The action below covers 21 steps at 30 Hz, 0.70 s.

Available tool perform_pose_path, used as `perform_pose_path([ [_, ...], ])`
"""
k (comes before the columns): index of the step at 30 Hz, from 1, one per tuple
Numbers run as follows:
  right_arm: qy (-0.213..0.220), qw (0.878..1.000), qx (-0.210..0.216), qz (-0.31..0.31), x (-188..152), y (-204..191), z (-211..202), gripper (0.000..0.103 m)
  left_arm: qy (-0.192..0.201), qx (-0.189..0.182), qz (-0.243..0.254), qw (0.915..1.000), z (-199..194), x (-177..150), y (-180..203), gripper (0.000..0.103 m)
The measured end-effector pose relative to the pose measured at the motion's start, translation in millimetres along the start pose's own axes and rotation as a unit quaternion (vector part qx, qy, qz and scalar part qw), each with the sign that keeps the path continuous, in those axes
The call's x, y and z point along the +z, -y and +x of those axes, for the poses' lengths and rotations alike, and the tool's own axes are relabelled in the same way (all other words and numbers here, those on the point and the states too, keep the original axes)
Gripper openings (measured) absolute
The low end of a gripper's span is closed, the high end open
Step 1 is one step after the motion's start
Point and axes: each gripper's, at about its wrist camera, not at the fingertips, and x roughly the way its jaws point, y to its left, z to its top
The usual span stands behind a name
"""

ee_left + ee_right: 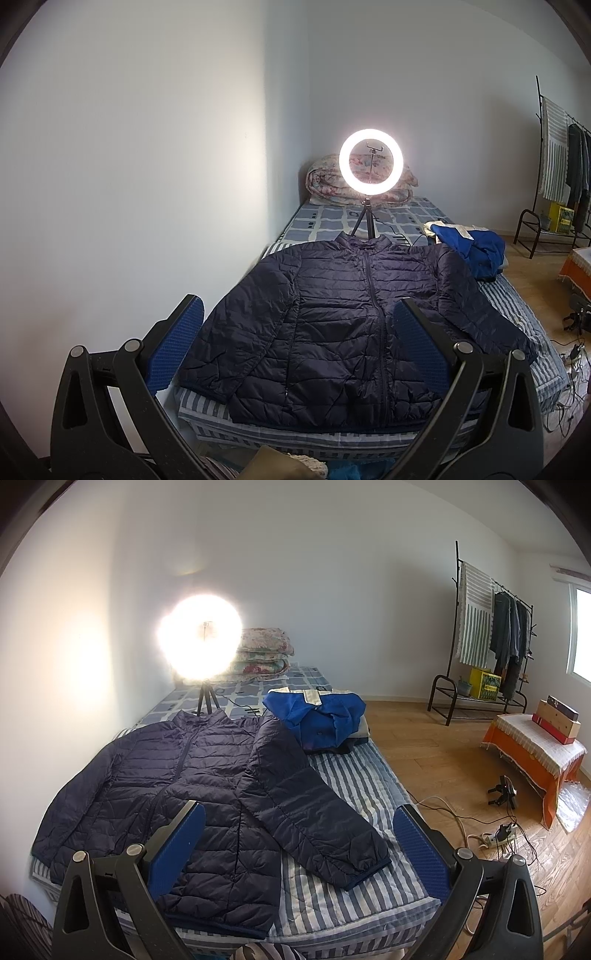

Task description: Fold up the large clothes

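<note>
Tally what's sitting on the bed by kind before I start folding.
Navy puffer jacket, spread flat: 1
Blue garment, in a heap: 1
Ring light on tripod: 1
Folded floral quilt: 1
Total: 4

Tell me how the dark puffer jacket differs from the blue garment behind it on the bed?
The navy puffer jacket lies spread flat, front up, zipped, sleeves out; the blue garment sits bunched in a heap. The jacket is quilted and very dark; the blue garment is smooth, bright blue with cream trim. The jacket covers much more of the bed. Both rest on the bed; neither open gripper touches them.
</note>
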Motion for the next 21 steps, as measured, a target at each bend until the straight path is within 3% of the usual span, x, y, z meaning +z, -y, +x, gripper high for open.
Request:
perform_pose_path([
  [21,0.0,1.0,0.004,-0.003,0.5,-1.6,-0.3,0.103,0.0,0.003,0.002,1.0,3.1,-2.0,-4.4,0.103],
])
